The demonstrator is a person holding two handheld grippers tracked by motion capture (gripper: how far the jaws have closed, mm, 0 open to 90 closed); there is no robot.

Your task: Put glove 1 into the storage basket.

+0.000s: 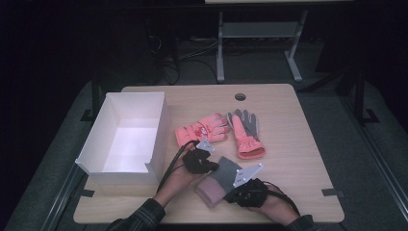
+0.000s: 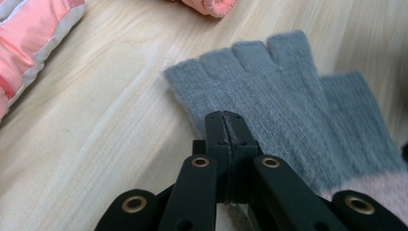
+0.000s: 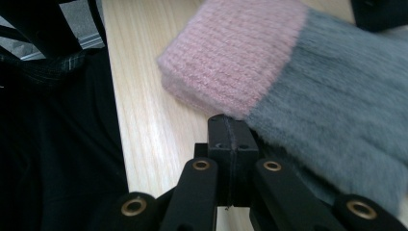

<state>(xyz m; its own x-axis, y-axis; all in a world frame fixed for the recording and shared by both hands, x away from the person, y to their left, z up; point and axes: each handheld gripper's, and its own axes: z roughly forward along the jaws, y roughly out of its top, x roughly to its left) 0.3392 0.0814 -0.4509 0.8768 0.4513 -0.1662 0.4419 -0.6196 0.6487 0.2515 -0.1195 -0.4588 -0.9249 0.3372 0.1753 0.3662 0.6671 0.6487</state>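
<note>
A grey knitted fingerless glove with a pink ribbed cuff [image 1: 219, 182] lies flat on the pale wooden table [image 1: 298, 154] near the person's edge, between the two hand-held tools and well apart from the open white cardboard box [image 1: 126, 137] standing at the table's left. The left gripper [image 2: 225, 120] sits with its jaws pressed together at the edge of the grey finger stubs, and from its own view the tips seem to rest on or pinch the edge of the knit, though I cannot tell whether any fabric is truly caught between them. The right gripper [image 3: 230, 126] has its jaws likewise closed, tips at the seam where pink cuff meets grey body, apparently touching the glove's edge rather than clamping a clear fold. In the high view the left gripper [image 1: 202, 161] and right gripper [image 1: 248, 190] flank the glove from either side. Farther up the table lie a coral-pink padded winter glove [image 1: 202, 130] and beside it a second coral glove with a grey palm [image 1: 244, 132], both untouched. The risk, as I judge it, is that a grip on so little of a soft, fuzzy knit slips: if either tool lifts or pulls, the edge may slide out and the glove drop or bunch. Two closed tools pulling apart could also stretch or skew it, and a dragged glove might nudge the coral pair out of place.
</note>
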